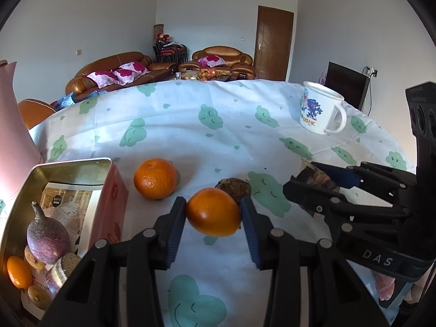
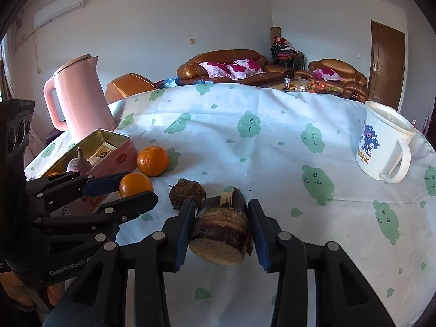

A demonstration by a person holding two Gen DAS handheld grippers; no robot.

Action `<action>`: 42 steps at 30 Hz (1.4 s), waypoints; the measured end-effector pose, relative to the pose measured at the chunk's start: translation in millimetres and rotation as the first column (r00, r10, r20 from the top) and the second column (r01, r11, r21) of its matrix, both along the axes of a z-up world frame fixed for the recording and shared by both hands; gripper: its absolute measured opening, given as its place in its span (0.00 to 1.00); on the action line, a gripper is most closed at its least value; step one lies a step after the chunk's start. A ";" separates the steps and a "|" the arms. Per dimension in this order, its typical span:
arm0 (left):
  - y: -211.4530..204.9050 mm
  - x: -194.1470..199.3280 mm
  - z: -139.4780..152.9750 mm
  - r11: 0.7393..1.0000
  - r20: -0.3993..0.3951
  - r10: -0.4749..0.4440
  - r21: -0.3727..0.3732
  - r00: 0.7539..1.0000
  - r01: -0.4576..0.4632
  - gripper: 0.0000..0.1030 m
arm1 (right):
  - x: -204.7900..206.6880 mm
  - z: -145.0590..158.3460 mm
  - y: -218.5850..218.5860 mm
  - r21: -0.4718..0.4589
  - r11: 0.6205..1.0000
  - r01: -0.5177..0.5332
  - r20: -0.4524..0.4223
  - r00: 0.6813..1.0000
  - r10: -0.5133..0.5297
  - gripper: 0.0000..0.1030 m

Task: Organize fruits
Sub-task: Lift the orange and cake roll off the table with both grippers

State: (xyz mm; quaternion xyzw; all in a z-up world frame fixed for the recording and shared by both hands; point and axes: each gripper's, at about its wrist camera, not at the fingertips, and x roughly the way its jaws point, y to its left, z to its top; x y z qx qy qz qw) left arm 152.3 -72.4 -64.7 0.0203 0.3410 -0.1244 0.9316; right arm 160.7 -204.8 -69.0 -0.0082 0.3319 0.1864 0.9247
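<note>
My left gripper (image 1: 213,203) is shut on an orange (image 1: 214,218), its blue pads pressing both sides just above the cloth. A second orange (image 1: 155,178) lies on the cloth beside an open pink tin (image 1: 114,190), which holds a purple radish (image 1: 47,238) and a small orange fruit (image 1: 17,272). A dark brown lump (image 1: 235,186) sits behind the held orange. My right gripper (image 2: 221,205) is shut on a dark sugarcane piece (image 2: 222,234) with a pale cut end. In the right wrist view the left gripper (image 2: 140,186) is at the left with its orange (image 2: 135,186).
A white printed mug (image 2: 384,147) stands at the far right of the table. At the far left, behind the tin (image 2: 109,147), is a pink kettle (image 2: 81,95). A white cloth with green clouds (image 2: 272,150) covers the table. Sofas and a door lie beyond.
</note>
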 end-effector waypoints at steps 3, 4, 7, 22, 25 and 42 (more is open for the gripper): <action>0.5 -1.6 1.5 1.000 0.012 0.003 -0.003 1.000 -0.003 0.42 | -2.0 1.5 -1.2 0.005 1.000 -0.002 0.013 1.000 0.002 0.41; 0.6 -2.4 2.3 1.000 0.018 0.004 -0.002 1.000 -0.004 0.42 | -2.8 2.2 -1.5 0.007 1.000 -0.004 0.018 1.000 0.004 0.41; 0.4 -5.6 4.6 1.000 0.041 0.006 0.003 0.999 -0.006 0.42 | -5.9 4.4 -2.0 0.012 1.000 -0.006 0.038 0.999 0.006 0.41; -2.7 -17.9 11.7 0.999 0.121 0.017 0.030 0.993 -0.020 0.42 | -17.9 11.5 -3.8 0.023 1.000 -0.013 0.107 0.994 0.010 0.41; -3.6 -20.3 13.1 0.999 0.138 0.022 0.036 0.990 -0.027 0.42 | -18.7 12.2 -4.4 0.025 1.000 -0.012 0.115 0.993 0.009 0.41; -6.1 -32.5 19.0 0.997 0.218 0.037 0.059 0.975 -0.052 0.42 | -27.5 17.2 -6.4 0.033 0.999 -0.005 0.177 0.984 -0.001 0.41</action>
